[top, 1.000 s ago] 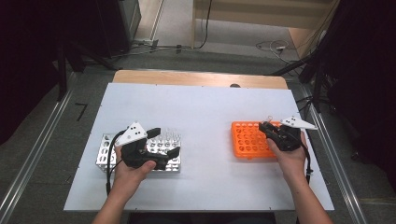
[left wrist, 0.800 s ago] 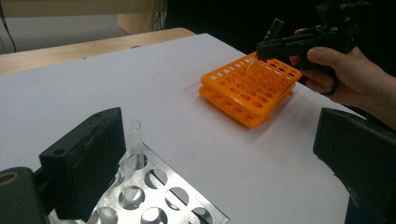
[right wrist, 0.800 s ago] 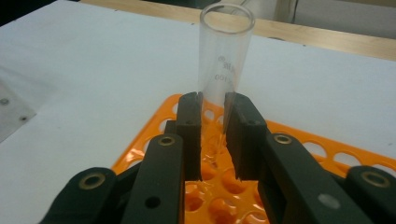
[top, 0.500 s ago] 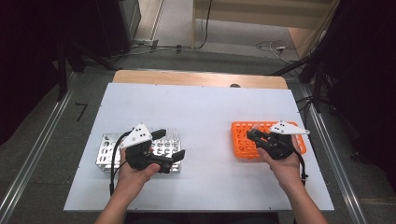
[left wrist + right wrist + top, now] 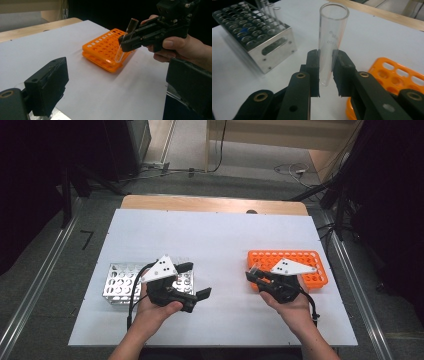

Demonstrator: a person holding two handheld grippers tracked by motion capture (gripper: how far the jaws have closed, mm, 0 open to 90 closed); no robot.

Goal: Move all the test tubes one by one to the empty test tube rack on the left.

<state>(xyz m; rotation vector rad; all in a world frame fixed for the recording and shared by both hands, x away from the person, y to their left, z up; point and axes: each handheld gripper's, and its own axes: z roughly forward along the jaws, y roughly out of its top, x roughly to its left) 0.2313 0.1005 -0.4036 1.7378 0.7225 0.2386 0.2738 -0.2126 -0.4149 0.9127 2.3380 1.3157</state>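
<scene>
Right tool (image 5: 124, 40) pinching a clear glass tube (image 5: 124, 41), held tilted above the near edge of the orange rack (image 5: 105, 50). Left tool (image 5: 197, 280) spread wide, empty, beside the metal rack (image 5: 120, 282) on the white worktop (image 5: 220, 245).

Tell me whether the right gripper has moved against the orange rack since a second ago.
Yes. In the high view the right gripper has slid left across the orange rack to its left edge, carrying the glass tube in its jaws.
</scene>
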